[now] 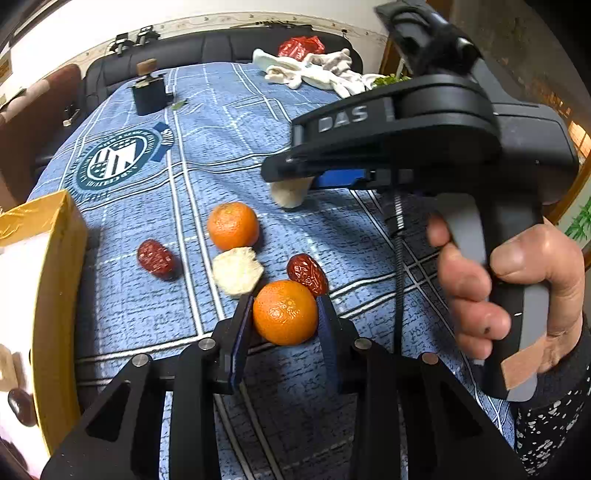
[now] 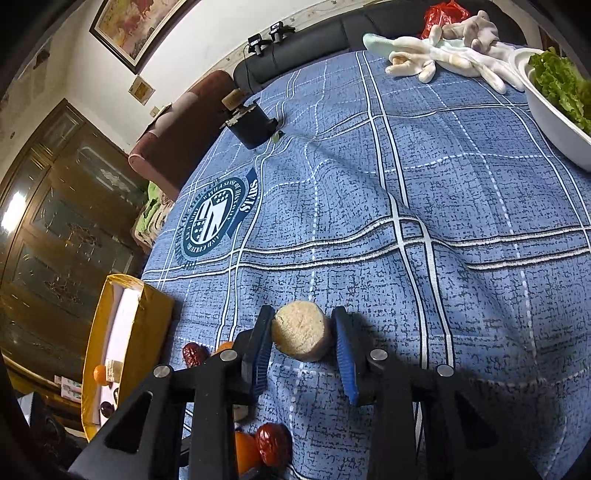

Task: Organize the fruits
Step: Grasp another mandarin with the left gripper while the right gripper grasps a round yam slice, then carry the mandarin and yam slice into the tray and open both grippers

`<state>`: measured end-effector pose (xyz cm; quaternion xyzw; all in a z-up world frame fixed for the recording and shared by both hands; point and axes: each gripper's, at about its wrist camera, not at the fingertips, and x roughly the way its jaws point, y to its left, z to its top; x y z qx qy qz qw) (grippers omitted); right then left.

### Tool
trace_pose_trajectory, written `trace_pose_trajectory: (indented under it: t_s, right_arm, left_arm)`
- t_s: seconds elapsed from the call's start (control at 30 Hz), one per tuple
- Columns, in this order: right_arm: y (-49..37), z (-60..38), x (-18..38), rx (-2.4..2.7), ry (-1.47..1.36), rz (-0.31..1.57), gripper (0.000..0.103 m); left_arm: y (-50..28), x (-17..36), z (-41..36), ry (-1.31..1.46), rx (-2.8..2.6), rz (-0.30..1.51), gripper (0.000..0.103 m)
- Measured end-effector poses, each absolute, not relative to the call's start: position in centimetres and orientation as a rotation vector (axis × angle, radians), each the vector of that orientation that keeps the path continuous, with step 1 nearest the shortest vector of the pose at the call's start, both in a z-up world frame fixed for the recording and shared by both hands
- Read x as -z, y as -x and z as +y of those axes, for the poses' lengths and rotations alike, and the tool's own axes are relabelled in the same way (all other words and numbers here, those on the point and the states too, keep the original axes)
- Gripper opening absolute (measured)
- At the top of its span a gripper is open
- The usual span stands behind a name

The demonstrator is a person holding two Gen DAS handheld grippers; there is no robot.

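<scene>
- The right gripper's (image 1: 291, 177) black housing carries the raised letters "DAS"; the blue plaid cloth (image 1: 207, 155) on the surface has a round teal crest (image 1: 118, 157) with a ribbon reading "STARS", while the ring text around it is too small to read.
- The left gripper (image 1: 285, 314) has its blue-padded fingers around an orange (image 1: 285, 312). Both pads are against the fruit's sides, clamped on it, at the near edge of the surface.
- The right gripper, in its own view (image 2: 303, 334), brackets a pale peeled piece (image 2: 301, 330). The left pad touches it; a thin gap shows at the right pad, so whether the fingers are truly pressing on it I cannot tell.
- A hand (image 1: 509, 295) grips the right gripper's grey handle, fingers curled round the front and thumb over the back, holding the tool level above the middle of the surface.
- Just beyond the held orange lie a red date (image 1: 307, 275) and another pale piece (image 1: 238, 271). Further in sits a second orange (image 1: 232, 226), with a second date (image 1: 156, 258) off toward the left.
- A yellow box (image 1: 55, 258) stands at the left edge of the surface, with an orange (image 2: 99, 373) and a dark fruit (image 2: 105, 408) inside it.
- At the far edge lie white gloves (image 2: 443, 55), a red bag (image 2: 443, 14) and a white bowl (image 2: 554, 122) of lettuce.
</scene>
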<state>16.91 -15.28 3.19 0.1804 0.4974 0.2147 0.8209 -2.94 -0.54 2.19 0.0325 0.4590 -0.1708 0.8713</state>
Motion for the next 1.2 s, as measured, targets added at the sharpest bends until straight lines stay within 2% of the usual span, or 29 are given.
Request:
trace_pose_trajectory:
  t_s: [0.33, 0.67, 1.2]
  right_arm:
    - [-15.1, -15.6, -5.6, -0.574, -0.467, 0.980, 0.032]
    - [-13.1, -12.6, -7.3, -0.683, -0.420, 0.922, 0.031]
    - [-6.8, -0.2, -10.0, -0.982, -0.235, 0.939, 0.031]
  left_arm:
    - [6.4, -5.8, 2.0, -0.063, 0.284, 0.849, 0.032]
    - [9.7, -8.6, 8.9, -0.030, 0.122, 0.756, 0.032]
    - [13.4, -7.3, 20.7, 0.071, -0.127, 0.755, 0.032]
